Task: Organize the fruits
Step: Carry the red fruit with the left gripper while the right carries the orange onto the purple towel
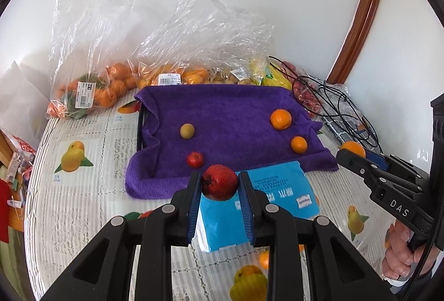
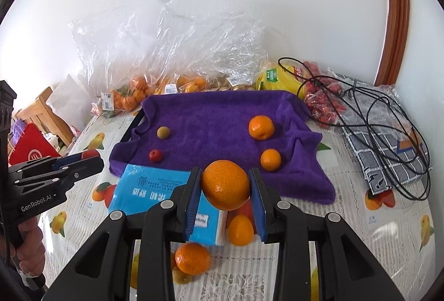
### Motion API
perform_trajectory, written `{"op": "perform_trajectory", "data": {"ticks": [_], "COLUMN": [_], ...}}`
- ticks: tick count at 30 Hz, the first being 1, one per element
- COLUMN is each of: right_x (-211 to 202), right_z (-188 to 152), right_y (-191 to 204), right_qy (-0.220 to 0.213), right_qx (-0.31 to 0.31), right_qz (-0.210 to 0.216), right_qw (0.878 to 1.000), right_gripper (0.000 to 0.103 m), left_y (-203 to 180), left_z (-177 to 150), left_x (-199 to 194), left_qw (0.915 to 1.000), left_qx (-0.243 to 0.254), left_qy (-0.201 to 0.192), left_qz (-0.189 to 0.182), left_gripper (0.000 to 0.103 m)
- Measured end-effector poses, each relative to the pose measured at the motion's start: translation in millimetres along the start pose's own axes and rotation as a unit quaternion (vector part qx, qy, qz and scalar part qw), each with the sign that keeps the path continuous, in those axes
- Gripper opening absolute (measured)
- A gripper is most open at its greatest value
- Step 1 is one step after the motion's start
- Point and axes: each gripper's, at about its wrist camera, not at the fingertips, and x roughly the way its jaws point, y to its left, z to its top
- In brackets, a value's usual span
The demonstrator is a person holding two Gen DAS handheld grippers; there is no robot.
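Note:
My left gripper [image 1: 219, 184] is shut on a red fruit [image 1: 219, 181], held above the near edge of a purple towel [image 1: 222, 118]. My right gripper [image 2: 225, 187] is shut on a big orange [image 2: 225, 184], also near the towel's [image 2: 216, 112] front edge. On the towel lie a small red fruit [image 1: 195, 159], a green-brown fruit [image 1: 187, 131], a large orange [image 1: 281, 119] and a small orange [image 1: 299, 144]. Loose oranges [image 2: 193, 258] [image 2: 240, 229] lie on the tablecloth under the right gripper.
A blue tissue pack [image 1: 260, 204] lies in front of the towel. Clear plastic bags of oranges [image 1: 91, 95] and other fruit line the wall. Black cables [image 2: 369, 112] and a checked cloth [image 2: 388, 151] lie at the right. A wooden chair [image 2: 41, 112] stands left.

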Motion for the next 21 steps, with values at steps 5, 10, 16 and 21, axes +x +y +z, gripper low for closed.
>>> {"op": "perform_trajectory", "data": {"ticks": [5,10,16,21], "right_x": [8.6,21.3,37.8,49.9], "right_z": [11.3,19.6,28.2,33.2], "right_y": [0.8,-2.8,-10.5,-20.8], "right_qy": [-0.005,-0.005,-0.002,-0.001], "right_qx": [-0.005,-0.002,0.004,0.01], "right_qz": [0.0,0.002,0.003,-0.003], "right_qw": [1.0,1.0,1.0,1.0], "right_gripper": [0.034,0.034,0.034,0.034], "left_y": [5.2,8.3,15.1,25.7], "left_z": [12.5,21.1,28.8,32.0], "left_x": [7.1,17.0,32.6,45.9], "left_qw": [1.0,1.0,0.9998,0.9994], "left_qx": [-0.005,-0.005,-0.008,-0.022], "left_qy": [-0.002,0.001,0.01,0.019], "left_qz": [0.002,0.007,0.013,0.02], "left_gripper": [0.026,0.026,0.026,0.026]}}
